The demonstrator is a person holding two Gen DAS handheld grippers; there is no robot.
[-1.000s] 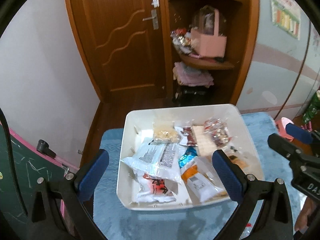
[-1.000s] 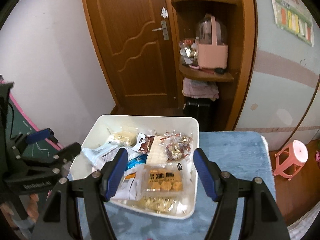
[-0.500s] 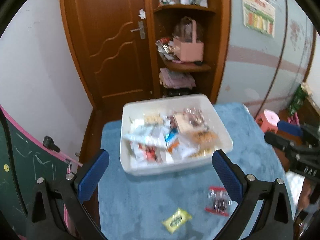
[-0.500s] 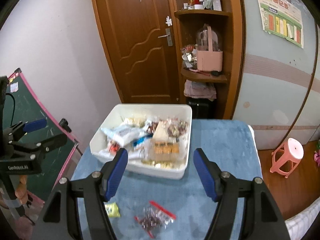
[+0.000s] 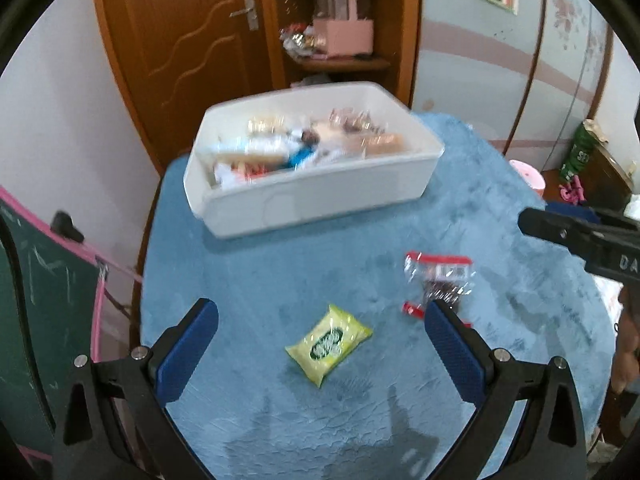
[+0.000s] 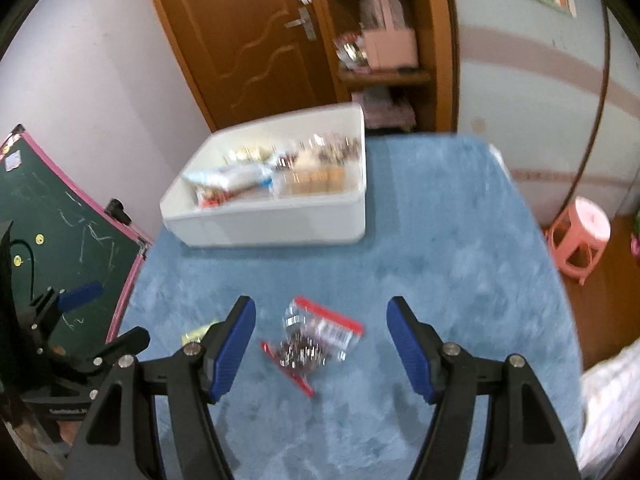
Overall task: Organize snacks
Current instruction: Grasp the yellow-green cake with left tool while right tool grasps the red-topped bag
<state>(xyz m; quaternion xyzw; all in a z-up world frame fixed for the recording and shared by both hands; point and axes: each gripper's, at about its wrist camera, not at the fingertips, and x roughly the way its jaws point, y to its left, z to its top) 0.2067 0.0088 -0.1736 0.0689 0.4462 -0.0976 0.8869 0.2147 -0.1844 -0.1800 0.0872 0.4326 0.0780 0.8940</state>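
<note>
- Left gripper (image 5: 321, 350): held above the blue cloth-covered table (image 5: 280, 272), tilted down and forward; fingers spread wide, nothing between the pads.
- Yellow snack packet (image 5: 329, 343): lies flat on the cloth, between the left fingers and slightly ahead of the tips, clear of both pads.
- Right gripper (image 6: 321, 346): also above the table, angled down; fingers wide apart, holding nothing.
- Clear snack bag with red edges (image 6: 316, 342): lies on the cloth between the right fingers, closer to the left pad, touching neither. In the left wrist view the same bag (image 5: 438, 282) sits just ahead of the left gripper's right fingertip, which overlaps its near edge in that view.
- White bin (image 5: 312, 192): well ahead of both pairs of fingers, at the far side of the table, filled with assorted wrapped snacks; contents blurred.
- Yellow packet in the right wrist view (image 6: 196, 334): partly hidden behind the right gripper's left finger.
- Background: wooden door (image 6: 248, 40) beyond the bin.
</note>
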